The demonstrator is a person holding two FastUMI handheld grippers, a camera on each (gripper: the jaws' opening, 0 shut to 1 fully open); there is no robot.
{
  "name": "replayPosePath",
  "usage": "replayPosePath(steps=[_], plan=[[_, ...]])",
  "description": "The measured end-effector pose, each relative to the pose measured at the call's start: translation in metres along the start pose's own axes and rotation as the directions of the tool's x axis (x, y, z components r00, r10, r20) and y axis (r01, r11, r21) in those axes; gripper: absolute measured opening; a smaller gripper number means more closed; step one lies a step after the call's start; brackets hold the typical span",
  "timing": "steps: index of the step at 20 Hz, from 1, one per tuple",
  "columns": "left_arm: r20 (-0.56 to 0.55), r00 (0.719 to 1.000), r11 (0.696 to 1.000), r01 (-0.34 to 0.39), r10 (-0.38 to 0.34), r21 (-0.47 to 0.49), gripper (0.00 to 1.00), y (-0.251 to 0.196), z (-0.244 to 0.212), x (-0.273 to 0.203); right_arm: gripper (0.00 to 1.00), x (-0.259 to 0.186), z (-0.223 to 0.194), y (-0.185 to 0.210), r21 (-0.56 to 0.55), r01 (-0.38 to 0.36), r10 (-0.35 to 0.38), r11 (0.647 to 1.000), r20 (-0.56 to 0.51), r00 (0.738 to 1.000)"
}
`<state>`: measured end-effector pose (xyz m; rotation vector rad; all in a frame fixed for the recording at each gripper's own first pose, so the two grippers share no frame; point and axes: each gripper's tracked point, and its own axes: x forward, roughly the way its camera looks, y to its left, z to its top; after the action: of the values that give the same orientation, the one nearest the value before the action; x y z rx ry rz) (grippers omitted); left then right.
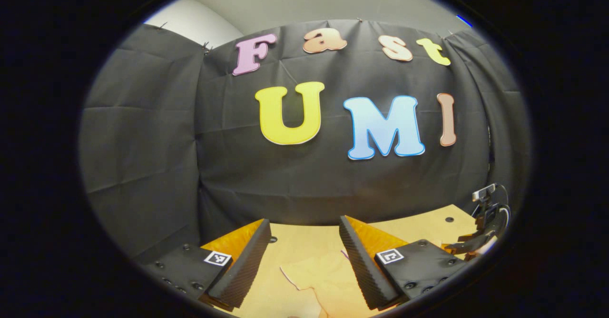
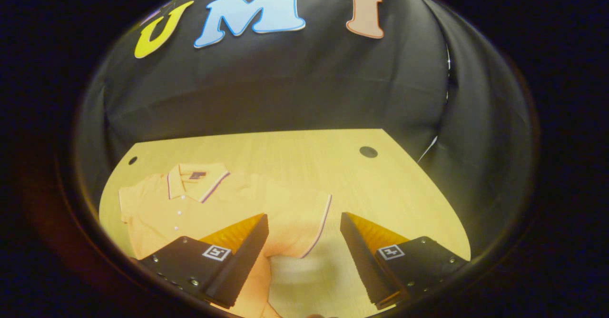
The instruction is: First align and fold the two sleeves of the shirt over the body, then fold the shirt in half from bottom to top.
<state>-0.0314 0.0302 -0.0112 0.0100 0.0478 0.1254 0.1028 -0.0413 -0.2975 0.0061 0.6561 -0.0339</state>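
Note:
A pale orange polo shirt (image 2: 190, 208) lies flat on the wooden table (image 2: 295, 151), collar (image 2: 197, 180) toward the back wall. Its right-hand sleeve (image 2: 304, 223), edged with a striped hem, is spread out to the side. My right gripper (image 2: 303, 217) hovers open over that sleeve, one finger on each side of the hem. In the left gripper view a bit of the shirt (image 1: 323, 280) lies below and between the fingers of my left gripper (image 1: 304, 223), which is open and holds nothing. The right gripper (image 1: 485, 227) also appears far off at the right edge.
The table has small dark holes, one near its back right corner (image 2: 368, 152) and one at the back left (image 2: 132, 160). Black cloth walls close the booth behind and beside the table. Bare wood lies right of the sleeve.

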Motion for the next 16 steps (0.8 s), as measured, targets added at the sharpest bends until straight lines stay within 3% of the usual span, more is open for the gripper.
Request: replayPosePath(steps=[12,14,16], plan=[[-0.038,0.999,1.0,-0.025,0.026,0.014,0.94,0.02,-0.013,0.006,0.96,0.052,-0.058,-0.002,0.002,0.042,-0.041,0.999,-0.212,0.976],[-0.04,0.999,1.0,-0.023,0.024,0.015,0.95,0.019,-0.014,0.008,0.96,0.054,-0.059,0.004,0.006,0.027,-0.026,1.0,-0.21,0.977],[-0.04,0.999,1.0,-0.021,0.022,0.012,0.94,0.018,-0.014,0.01,0.9,0.055,-0.06,0.013,0.034,-0.012,0.019,0.999,-0.217,0.976]])
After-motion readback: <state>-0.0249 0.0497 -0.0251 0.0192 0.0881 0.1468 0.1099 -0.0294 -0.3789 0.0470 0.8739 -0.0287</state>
